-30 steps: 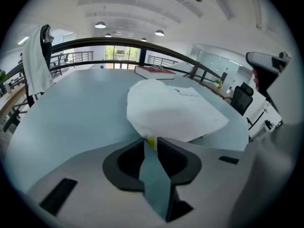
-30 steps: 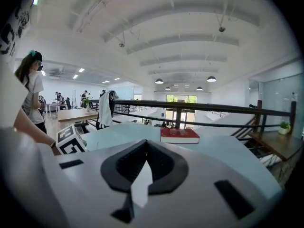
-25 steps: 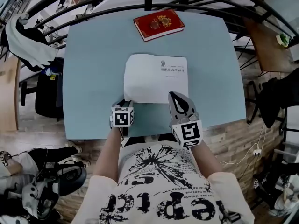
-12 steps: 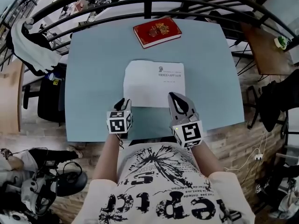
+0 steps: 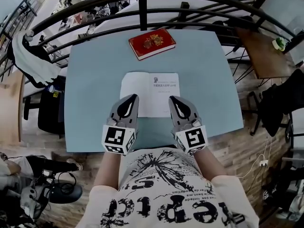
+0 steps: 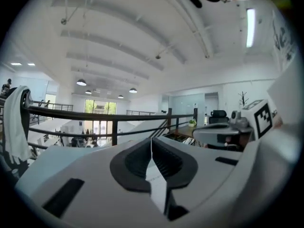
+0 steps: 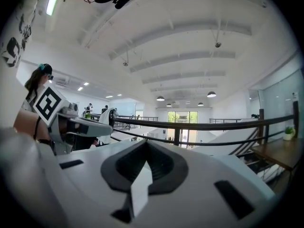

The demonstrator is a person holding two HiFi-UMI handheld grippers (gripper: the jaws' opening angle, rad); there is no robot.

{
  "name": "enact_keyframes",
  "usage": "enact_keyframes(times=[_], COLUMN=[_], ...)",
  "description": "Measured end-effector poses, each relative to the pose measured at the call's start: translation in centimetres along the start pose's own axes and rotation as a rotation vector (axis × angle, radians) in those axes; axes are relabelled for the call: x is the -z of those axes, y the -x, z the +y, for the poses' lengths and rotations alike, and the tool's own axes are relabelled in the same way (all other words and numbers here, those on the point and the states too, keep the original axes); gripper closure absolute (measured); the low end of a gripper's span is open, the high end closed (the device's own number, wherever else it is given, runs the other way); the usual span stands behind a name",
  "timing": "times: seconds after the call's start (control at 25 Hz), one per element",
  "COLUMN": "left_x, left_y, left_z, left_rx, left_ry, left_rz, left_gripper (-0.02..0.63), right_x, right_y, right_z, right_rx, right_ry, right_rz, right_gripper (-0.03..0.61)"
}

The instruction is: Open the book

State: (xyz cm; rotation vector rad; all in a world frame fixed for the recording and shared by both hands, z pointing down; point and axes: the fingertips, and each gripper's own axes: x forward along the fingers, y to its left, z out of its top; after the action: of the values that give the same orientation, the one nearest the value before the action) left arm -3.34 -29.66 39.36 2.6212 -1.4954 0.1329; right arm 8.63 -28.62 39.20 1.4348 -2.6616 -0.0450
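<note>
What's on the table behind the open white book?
A closed red book lies there on the blue table, apart from the open white book. The white book's near edge is covered by the left tongs and right tongs.

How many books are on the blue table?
2. A red book lies closed near the far edge of the table. A white book lies open in the middle, nearer the person. No others show, and none seem hidden.

Your open book (image 5: 149, 94) lies central on the table (image 5: 85, 103); the closed book (image 5: 152, 43) lies behind it, by the far edge.
</note>
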Motion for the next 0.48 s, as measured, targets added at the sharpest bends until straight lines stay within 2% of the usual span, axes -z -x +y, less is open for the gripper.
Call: enact_keyframes(times=[0.12, 0.2, 0.36, 0.48], left_x=[-3.8, -5.4, -5.9, -5.3], left_y=[1.1, 1.6, 1.5, 1.3], left_z=[-2.6, -3.8, -4.9, -4.6], left_rx=[0.095, 0.122, 0.11, 0.086], left_ry=[0.002, -0.019, -0.108, -0.109], left_rz=[-0.124, -0.175, -0.191, -0.179], left_gripper=[0.592, 0.592, 0.592, 0.592], right_x=[-0.8, -1.5, -2.5, -3.3], right_y=[0.8, 1.2, 1.6, 1.8], right_z=[-1.0, -1.6, -2.2, -1.9], right_rx=[0.015, 0.02, 0.017, 0.004], right_ry=[0.01, 0.023, 0.029, 0.039], right_rz=[-0.032, -0.05, -0.08, -0.093], right_gripper=[0.568, 0.569, 0.569, 0.569])
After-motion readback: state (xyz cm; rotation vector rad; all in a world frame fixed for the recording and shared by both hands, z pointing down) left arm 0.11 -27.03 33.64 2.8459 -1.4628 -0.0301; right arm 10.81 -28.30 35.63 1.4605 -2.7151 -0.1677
